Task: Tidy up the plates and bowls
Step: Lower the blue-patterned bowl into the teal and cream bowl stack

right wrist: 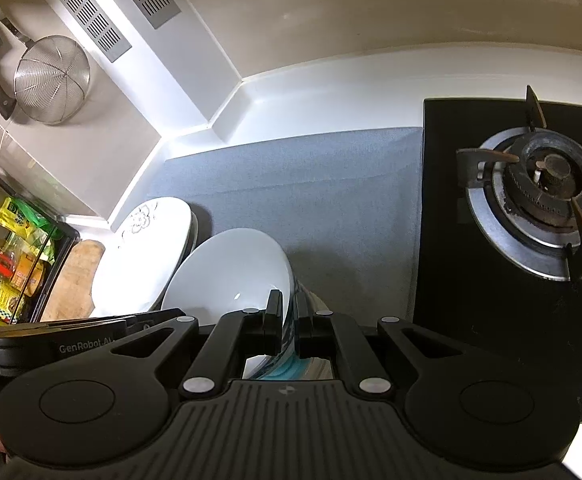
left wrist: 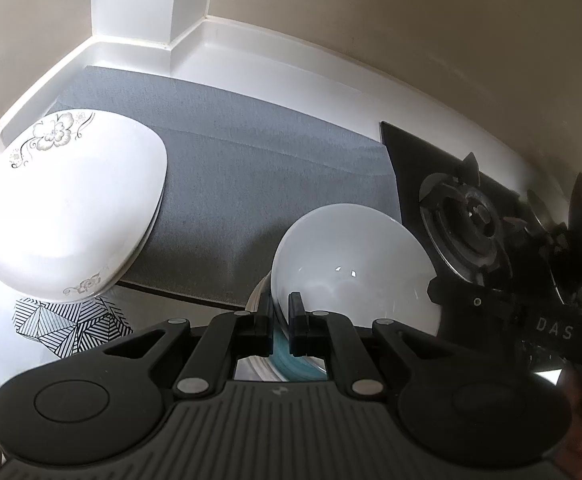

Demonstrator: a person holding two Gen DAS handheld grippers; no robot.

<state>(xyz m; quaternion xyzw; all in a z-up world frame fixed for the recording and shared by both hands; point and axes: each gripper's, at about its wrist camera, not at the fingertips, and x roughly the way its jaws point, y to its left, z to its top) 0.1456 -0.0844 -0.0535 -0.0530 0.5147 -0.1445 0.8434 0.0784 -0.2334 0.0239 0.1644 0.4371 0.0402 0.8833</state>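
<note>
Left tool (left wrist: 280, 314) clenched on the near rim of a white bowl (left wrist: 351, 264). Right tool (right wrist: 289, 318) clenched on the same bowl's rim. Bowl tilted, over the near edge of the grey mat (left wrist: 251, 184). Floral plates (left wrist: 67, 208) left. White bench (right wrist: 331, 92); gas burner (right wrist: 543, 196) right.
</note>
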